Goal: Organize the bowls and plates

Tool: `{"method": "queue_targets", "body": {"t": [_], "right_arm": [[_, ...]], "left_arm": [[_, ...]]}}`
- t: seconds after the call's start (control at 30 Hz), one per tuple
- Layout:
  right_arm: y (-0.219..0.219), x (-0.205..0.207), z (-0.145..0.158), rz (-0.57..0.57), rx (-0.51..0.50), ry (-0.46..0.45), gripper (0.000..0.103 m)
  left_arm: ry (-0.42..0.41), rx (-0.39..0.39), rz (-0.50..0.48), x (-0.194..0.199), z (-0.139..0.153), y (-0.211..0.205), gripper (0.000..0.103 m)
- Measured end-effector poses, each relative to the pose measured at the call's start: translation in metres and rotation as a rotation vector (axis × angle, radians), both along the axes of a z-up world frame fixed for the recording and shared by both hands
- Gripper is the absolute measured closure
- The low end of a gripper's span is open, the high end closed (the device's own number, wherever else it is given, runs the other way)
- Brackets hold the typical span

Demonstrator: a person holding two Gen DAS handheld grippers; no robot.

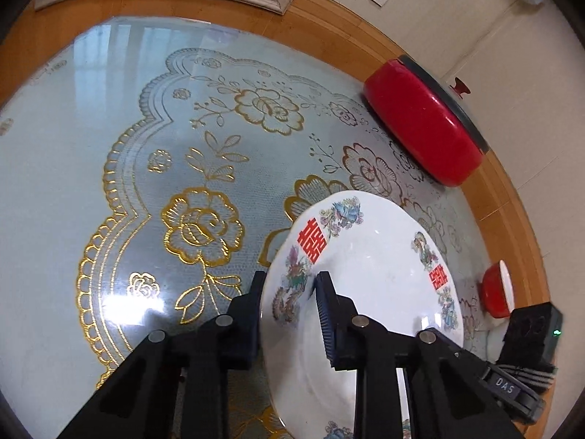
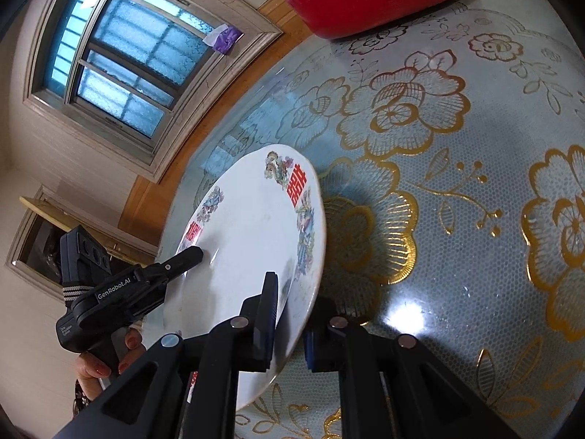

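Both grippers are pinching one white plate by opposite rims, holding it tilted above the tabletop. The left gripper is clamping the near rim; the right gripper is gripping the other, its outer finger partly hiding beneath the plate. A red pot is sitting at the far edge, and a red bowl, half hidden, near the right edge

black claw | silver screws | "GenRobot.AI" lettering | red-painted nails, hand
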State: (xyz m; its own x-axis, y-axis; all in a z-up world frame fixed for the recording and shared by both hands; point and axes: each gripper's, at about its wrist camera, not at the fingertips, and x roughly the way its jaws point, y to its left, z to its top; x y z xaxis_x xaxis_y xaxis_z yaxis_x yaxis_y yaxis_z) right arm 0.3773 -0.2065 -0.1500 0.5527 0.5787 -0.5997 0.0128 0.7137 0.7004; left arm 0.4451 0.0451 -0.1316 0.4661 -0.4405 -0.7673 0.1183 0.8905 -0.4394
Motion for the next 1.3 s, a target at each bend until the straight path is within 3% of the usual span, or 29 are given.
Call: {"method": "queue_targets", "body": {"t": [0.2, 0.37, 0.47, 0.53, 0.9, 1.1, 1.3], "right_arm": [[0.004, -0.003, 0.004, 0.028, -0.032, 0.005, 0.092], [0.005, -0.013, -0.002, 0.036, 0.024, 0.038, 0.092], [0.002, -0.012, -0.007, 0.03, 0.078, 0.052, 0.092], [-0.001, -0.01, -0.01, 0.025, 0.102, 0.051, 0.093], [0.005, -0.012, -0.001, 0.046, 0.011, 0.012, 0.095], [0.015, -0.019, 0.007, 0.07, -0.016, 0.008, 0.094], [0.03, -0.03, 0.025, 0.106, -0.093, -0.051, 0.094]], "left_arm": [[-0.005, 0.042, 0.002, -0.015, 0.002, 0.0, 0.075], [-0.004, 0.089, -0.037, -0.029, 0.006, 0.004, 0.075], [0.0, 0.149, -0.069, -0.032, 0.005, 0.0, 0.064], [-0.012, 0.17, -0.09, -0.032, 0.005, -0.004, 0.066], [-0.077, 0.237, -0.13, -0.044, 0.012, -0.008, 0.071], [-0.08, 0.225, -0.124, -0.056, 0.014, 0.005, 0.073], [-0.078, 0.199, -0.118, -0.071, 0.016, 0.018, 0.073]]}}
